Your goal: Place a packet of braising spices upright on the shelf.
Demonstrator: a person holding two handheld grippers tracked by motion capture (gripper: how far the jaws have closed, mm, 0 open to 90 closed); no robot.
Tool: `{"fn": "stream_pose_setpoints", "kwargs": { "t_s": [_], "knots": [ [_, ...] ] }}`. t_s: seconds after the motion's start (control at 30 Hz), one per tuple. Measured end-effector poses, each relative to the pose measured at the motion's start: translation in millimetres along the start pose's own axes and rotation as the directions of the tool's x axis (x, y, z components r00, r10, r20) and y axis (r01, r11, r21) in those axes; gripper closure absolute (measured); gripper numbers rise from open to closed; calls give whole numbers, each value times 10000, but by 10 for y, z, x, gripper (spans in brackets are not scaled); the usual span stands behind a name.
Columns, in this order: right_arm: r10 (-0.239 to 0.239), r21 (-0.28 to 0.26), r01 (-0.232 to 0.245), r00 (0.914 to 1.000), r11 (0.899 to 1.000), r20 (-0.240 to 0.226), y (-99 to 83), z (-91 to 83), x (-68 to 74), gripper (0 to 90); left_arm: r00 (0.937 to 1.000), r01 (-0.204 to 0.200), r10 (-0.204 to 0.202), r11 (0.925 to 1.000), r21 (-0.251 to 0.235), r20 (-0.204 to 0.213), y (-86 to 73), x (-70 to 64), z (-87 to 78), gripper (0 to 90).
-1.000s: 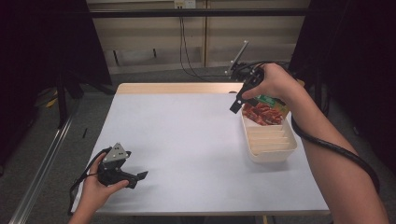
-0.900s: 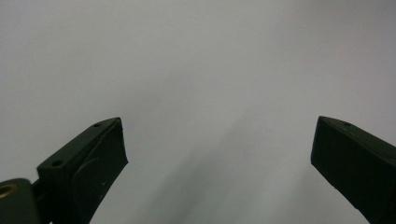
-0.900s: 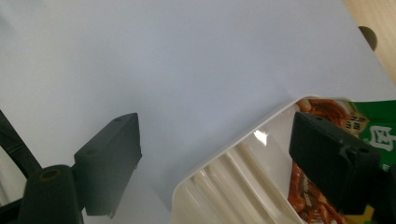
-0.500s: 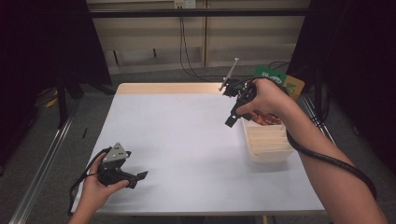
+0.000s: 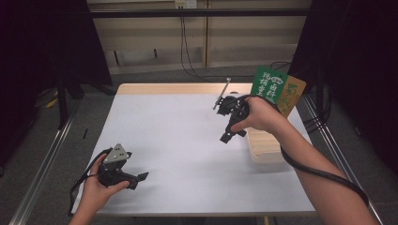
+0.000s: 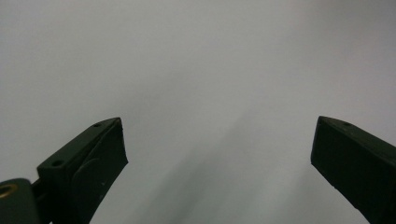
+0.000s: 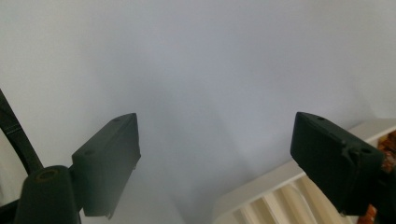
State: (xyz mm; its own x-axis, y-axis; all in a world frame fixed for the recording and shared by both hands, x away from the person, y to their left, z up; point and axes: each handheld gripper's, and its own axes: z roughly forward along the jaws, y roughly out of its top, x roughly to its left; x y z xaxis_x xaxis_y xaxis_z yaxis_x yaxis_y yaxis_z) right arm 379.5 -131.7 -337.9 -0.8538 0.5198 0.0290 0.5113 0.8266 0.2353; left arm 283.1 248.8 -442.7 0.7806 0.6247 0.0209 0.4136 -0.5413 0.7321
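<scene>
My left gripper [image 5: 140, 179] rests low over the white table [image 5: 178, 136] near its front left corner, held in a hand. Its jaws stand wide open with nothing between them, and the left gripper view [image 6: 217, 140] has bare table beyond them. My right gripper [image 5: 226, 137] hangs above the table just left of a white ridged tray [image 5: 265, 151] and points down and to the left. It is open and empty in the right gripper view [image 7: 215, 135], where the tray's rim [image 7: 261, 184] crosses the lower right.
A green packet [image 5: 269, 86] and an orange packet [image 5: 292, 93] stick up behind the right hand at the tray's far end. Something red [image 7: 385, 148] lies in the tray by the right jaw. A metal rail [image 5: 40, 180] runs along the table's left side.
The right hand has lifted away from the tray and swung left and toward the table's middle. The green and orange packets now show behind it. The left gripper has stayed put.
</scene>
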Motion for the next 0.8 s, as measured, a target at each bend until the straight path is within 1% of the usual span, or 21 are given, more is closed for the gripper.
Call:
{"fn": "stream_pose_setpoints", "kwargs": {
  "t_s": [0.03,0.07,0.1,0.13,0.17,0.27,0.3,0.33,0.37,0.4,0.43,0.6,0.67,0.7,0.8],
  "knots": [
    [-69,-60,69,10000,10000,-51,-6,58,24,158,10000,8,-8,10000,0,-2,0,0,0,32],
    [-69,-60,69,10000,10000,-51,-6,58,24,158,10000,23,-23,10000,-14,-7,0,-2,1,32],
    [-66,-39,66,10000,10000,-67,-7,105,55,157,9999,133,-133,9999,-66,19,-3,-11,6,32],
    [-66,-39,66,10000,10000,-67,-7,105,55,157,10000,48,-48,10000,29,52,-3,-6,3,32],
    [-63,-100,62,9999,9999,-97,-9,131,70,157,10000,72,-72,10000,27,50,-2,-8,3,32],
    [-207,-1,207,9998,9998,-53,-11,201,104,156,9999,129,-129,9999,-7,52,-3,-12,8,33],
    [-218,12,218,9997,9998,-61,-12,225,117,156,10000,58,-58,10000,31,41,-2,-7,4,32],
    [-127,7,127,9999,9999,-103,-12,246,137,155,10000,61,-61,10000,33,54,-2,-7,2,32],
    [-256,19,256,9997,9997,-64,-15,266,138,155,9999,116,-116,9999,-16,46,-3,-10,3,32],
    [-250,5,250,9997,9997,-80,-18,286,153,154,10000,59,-59,10000,-15,12,-2,-7,2,32],
    [-285,31,285,9996,9996,-18,-21,304,161,154,10000,69,-69,10000,29,52,-2,-7,1,32],
    [-320,67,321,9995,9995,-75,-57,422,219,154,10000,46,-46,10000,43,56,-3,-10,3,32],
    [-457,106,458,9989,9989,-113,-75,463,238,153,10000,61,-61,10000,37,52,-3,-10,4,32],
    [-473,92,475,9987,9988,-173,-85,481,253,152,10000,67,-67,10000,30,39,-4,-11,4,32],
    [-528,83,529,9985,9986,-153,-110,518,287,150,9999,68,-68,10000,44,73,-4,-13,7,32]
  ]
}}
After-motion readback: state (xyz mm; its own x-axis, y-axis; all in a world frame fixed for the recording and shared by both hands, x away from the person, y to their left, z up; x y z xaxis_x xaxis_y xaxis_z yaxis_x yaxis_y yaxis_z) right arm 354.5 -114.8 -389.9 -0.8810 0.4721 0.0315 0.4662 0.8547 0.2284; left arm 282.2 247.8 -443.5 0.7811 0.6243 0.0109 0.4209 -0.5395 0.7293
